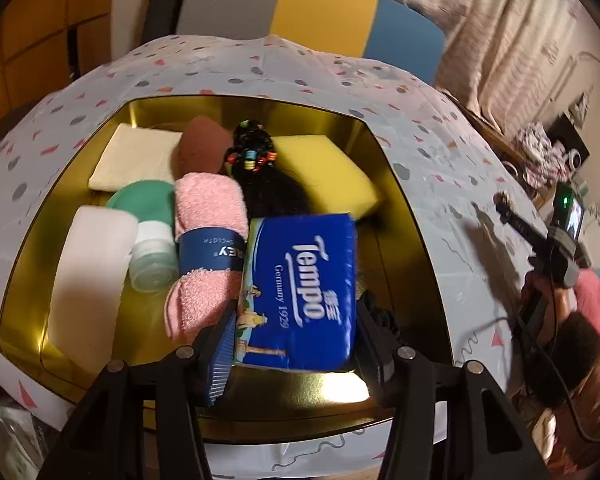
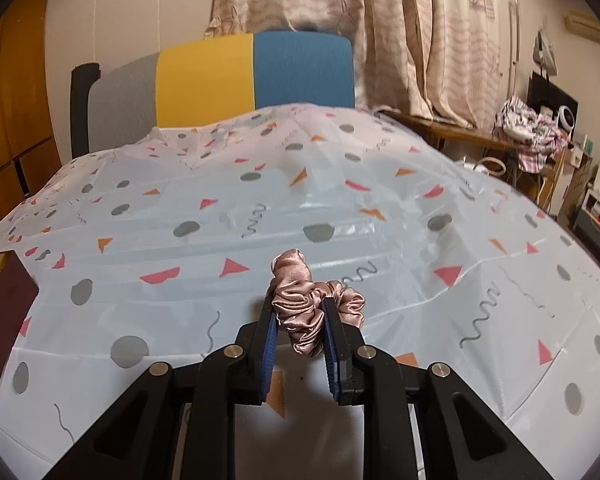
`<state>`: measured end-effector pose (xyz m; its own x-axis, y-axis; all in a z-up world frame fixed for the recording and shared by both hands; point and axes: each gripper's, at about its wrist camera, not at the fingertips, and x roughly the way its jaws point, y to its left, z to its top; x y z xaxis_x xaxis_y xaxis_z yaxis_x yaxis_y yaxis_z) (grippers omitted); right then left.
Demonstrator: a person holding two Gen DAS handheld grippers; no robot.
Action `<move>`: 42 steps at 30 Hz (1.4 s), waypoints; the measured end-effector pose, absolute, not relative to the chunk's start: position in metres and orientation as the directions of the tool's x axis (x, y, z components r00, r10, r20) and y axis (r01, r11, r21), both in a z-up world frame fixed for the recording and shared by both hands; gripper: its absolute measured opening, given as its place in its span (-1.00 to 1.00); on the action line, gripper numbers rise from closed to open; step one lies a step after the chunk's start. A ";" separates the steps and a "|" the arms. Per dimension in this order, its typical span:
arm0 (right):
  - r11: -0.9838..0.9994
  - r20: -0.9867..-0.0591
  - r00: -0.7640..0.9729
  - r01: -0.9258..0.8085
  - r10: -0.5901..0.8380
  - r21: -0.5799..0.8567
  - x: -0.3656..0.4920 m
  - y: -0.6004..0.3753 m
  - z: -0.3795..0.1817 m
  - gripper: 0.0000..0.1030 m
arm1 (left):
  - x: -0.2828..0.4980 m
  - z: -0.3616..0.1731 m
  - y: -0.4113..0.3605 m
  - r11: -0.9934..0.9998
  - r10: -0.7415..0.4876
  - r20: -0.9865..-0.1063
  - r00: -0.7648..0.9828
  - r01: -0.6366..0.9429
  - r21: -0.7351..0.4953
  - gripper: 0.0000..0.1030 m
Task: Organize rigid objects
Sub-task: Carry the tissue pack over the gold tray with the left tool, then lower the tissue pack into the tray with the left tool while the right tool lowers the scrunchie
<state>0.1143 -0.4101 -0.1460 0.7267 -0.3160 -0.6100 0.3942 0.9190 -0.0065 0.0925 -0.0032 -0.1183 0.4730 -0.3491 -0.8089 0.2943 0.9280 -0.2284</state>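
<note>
In the left wrist view my left gripper (image 1: 296, 312) is shut on a blue Tempo tissue pack (image 1: 302, 288) and holds it over the gold tin box (image 1: 416, 240). The box holds a pink rolled towel (image 1: 208, 236), a white bottle (image 1: 88, 276), a green-capped jar (image 1: 148, 220), a brown sponge (image 1: 202, 146), a black hair piece with beads (image 1: 260, 176), a yellow sponge (image 1: 332, 172) and a cream cloth (image 1: 136, 156). In the right wrist view my right gripper (image 2: 300, 312) is shut on a pink satin scrunchie (image 2: 308, 300) just above the tablecloth.
The table carries a white patterned plastic cloth (image 2: 340, 208). A dark red box lid (image 2: 0, 320) stands at the left edge of the right wrist view. A grey, yellow and blue chair back (image 2: 252, 76) stands behind the table. The right gripper also shows in the left wrist view (image 1: 540, 240).
</note>
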 end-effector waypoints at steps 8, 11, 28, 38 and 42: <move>0.929 -0.606 0.733 0.368 -0.310 -0.030 0.103 -0.396 -0.133 -0.59 | 0.092 -0.118 -0.001 0.920 -0.375 -0.800 0.468 0.291 -0.262 0.09; 0.937 -0.600 0.746 0.350 -0.289 -0.016 0.096 -0.389 -0.127 -0.59 | 0.091 -0.120 0.005 0.915 -0.392 -0.791 0.469 0.286 -0.283 0.09; 0.960 -0.585 0.809 0.123 0.050 0.251 0.063 -0.298 -0.075 -0.59 | 0.087 -0.119 0.006 0.912 -0.398 -0.784 0.475 0.296 -0.283 0.02; 0.944 -0.624 0.735 -0.067 0.266 0.322 0.068 -0.211 -0.071 -0.58 | 0.067 -0.091 0.038 0.920 -0.392 -0.705 0.591 0.275 -0.280 0.03; 0.933 -0.643 0.700 -0.100 0.312 0.344 0.069 -0.185 -0.075 -0.58 | 0.064 -0.089 0.047 0.939 -0.345 -0.699 0.626 0.230 -0.257 0.03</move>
